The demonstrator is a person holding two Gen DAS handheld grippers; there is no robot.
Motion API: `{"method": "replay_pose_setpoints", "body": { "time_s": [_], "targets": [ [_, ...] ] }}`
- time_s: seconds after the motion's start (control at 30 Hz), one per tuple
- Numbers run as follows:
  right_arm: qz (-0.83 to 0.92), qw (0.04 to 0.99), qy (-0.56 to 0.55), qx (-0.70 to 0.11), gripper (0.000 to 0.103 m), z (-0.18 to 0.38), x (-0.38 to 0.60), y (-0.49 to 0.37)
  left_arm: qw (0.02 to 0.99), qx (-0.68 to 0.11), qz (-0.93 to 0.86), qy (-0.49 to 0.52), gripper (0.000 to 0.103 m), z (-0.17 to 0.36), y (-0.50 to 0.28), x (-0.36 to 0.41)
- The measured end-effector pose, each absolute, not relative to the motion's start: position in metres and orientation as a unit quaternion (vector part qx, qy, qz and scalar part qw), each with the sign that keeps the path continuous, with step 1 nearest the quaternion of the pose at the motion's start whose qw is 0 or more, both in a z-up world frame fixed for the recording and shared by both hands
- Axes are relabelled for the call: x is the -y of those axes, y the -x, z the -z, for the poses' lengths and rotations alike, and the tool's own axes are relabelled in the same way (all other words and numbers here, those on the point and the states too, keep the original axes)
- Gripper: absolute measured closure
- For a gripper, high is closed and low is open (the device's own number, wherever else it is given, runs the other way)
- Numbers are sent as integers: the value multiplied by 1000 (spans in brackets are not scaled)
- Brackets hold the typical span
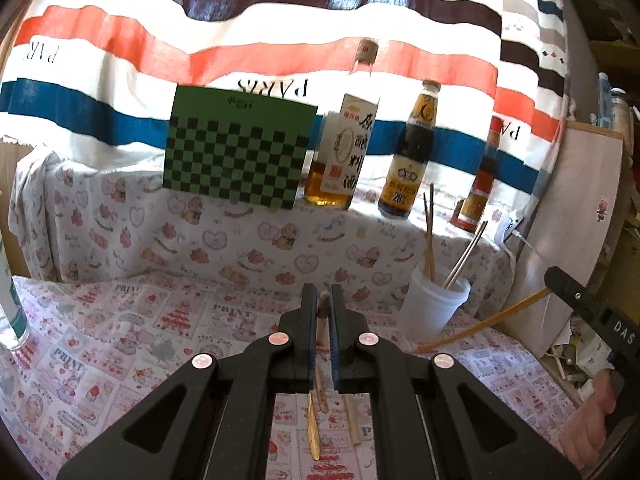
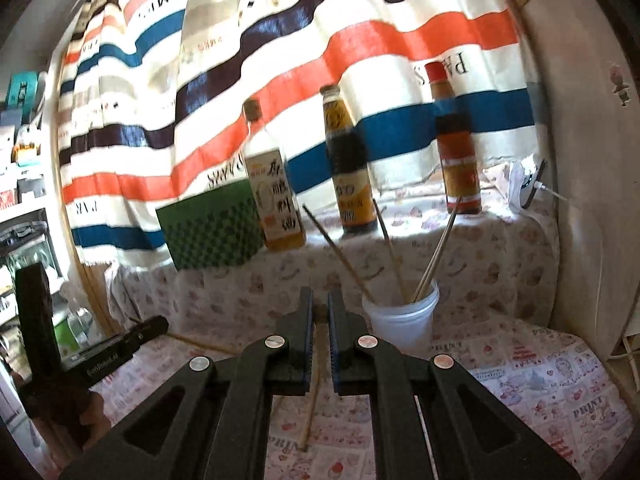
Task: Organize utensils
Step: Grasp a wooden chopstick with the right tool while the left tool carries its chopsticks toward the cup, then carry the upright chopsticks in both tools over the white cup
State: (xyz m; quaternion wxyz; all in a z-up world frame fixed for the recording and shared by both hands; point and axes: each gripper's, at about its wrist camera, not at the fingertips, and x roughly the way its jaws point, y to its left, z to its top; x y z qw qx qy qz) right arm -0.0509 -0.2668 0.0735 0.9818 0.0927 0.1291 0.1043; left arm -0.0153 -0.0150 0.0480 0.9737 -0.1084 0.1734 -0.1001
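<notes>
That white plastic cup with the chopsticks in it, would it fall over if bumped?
Probably easily. The cup looks thin and light, and its chopsticks lean far above the rim, making it top-heavy. The soft patterned cloth underneath likely gives poor footing.

A cup (image 2: 402, 320) stands on the table (image 2: 540, 368), right of both grippers, with chopsticks (image 2: 434, 252) leaning out of it. Behind it, up on the ledge (image 1: 240, 232), three bottles (image 1: 408, 152) stand in a row, a checkered board (image 1: 236, 148) propped to their left. The curtain (image 1: 280, 56) hangs behind all of them. Each gripper has a stick between its fingers.
</notes>
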Motion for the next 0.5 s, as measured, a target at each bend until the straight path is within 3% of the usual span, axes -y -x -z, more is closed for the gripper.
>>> {"method": "replay_pose_setpoints", "body": {
  "time_s": [0.27, 0.5],
  "targets": [
    [-92, 987, -94, -96, 95, -86, 276, 65, 980, -116, 106, 122, 98, -59, 33, 8],
    [-94, 987, -83, -96, 95, -87, 275, 65, 980, -118, 107, 123, 98, -60, 31, 7]
  ]
}}
